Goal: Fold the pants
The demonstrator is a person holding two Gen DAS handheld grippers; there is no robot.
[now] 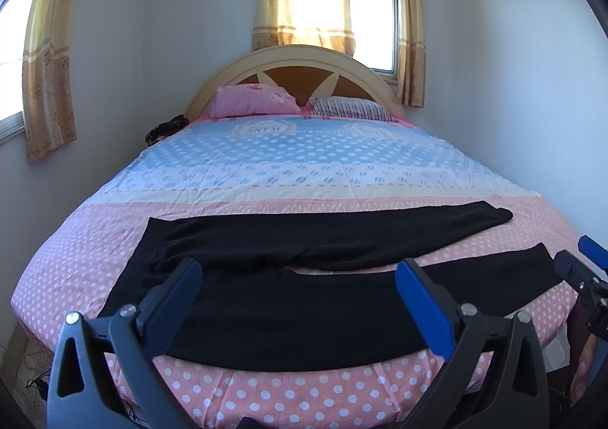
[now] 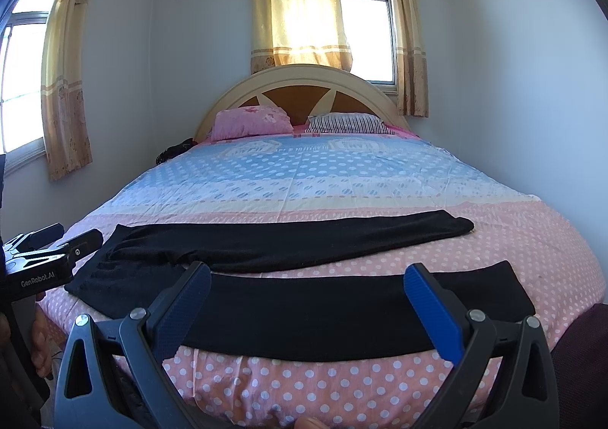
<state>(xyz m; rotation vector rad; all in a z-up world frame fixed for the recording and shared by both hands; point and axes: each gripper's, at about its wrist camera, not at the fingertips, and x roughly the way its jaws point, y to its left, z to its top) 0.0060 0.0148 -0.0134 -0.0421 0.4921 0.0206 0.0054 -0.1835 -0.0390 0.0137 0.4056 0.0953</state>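
Black pants [image 1: 304, 277] lying flat across bed [image 1: 266, 163], legs apart. Left gripper [image 1: 298, 277] & right gripper [image 2: 307, 279] both hovering w/ fingers spread wide, gripping nothing.

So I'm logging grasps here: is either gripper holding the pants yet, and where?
Nothing is held. The left gripper and right gripper are both open, hovering over the black pants.

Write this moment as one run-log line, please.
stage: before fold | pants: flat on bed, legs apart | left tool: open | right tool: open
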